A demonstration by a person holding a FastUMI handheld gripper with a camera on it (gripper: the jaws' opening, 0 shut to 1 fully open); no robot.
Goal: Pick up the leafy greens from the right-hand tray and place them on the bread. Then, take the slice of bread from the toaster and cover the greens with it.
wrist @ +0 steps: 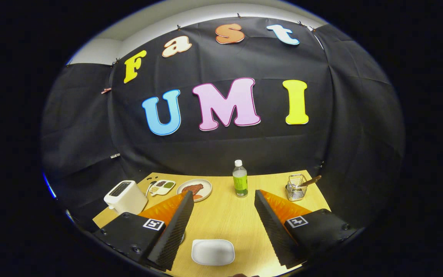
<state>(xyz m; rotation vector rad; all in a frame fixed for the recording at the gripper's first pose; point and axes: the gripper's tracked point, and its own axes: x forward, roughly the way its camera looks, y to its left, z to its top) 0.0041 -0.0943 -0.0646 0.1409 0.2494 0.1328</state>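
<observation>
While our gripper (223, 209) hangs above the near edge of the table (225, 219) with its fingers spread wide and nothing between them, we can judge the job only from a distance. Nearest, between the fingers and close to that edge, sits a small white dish (212, 252); whether bread lies on it we cannot tell, as its top looks plain white.

Further out, past the left finger, a white toaster (125, 197) stands at the table's left edge. Its slot shows dark, and we cannot make out a slice in it. Just behind it, toward the far left corner, is a small tray with compartments (162, 187), one holding something green that we take for the leafy greens (169, 185). Beside that is a round plate (194, 190) with reddish food. A bottle (240, 179) stands mid-table near the far edge, and a wire basket (296, 187) with a handle poking out sits toward the far right.

We expect the greens to be light, limp and easily torn, so a gentle pinch across the bunch should do. Toast would be stiff yet crumbly: take it by its top edge.
</observation>
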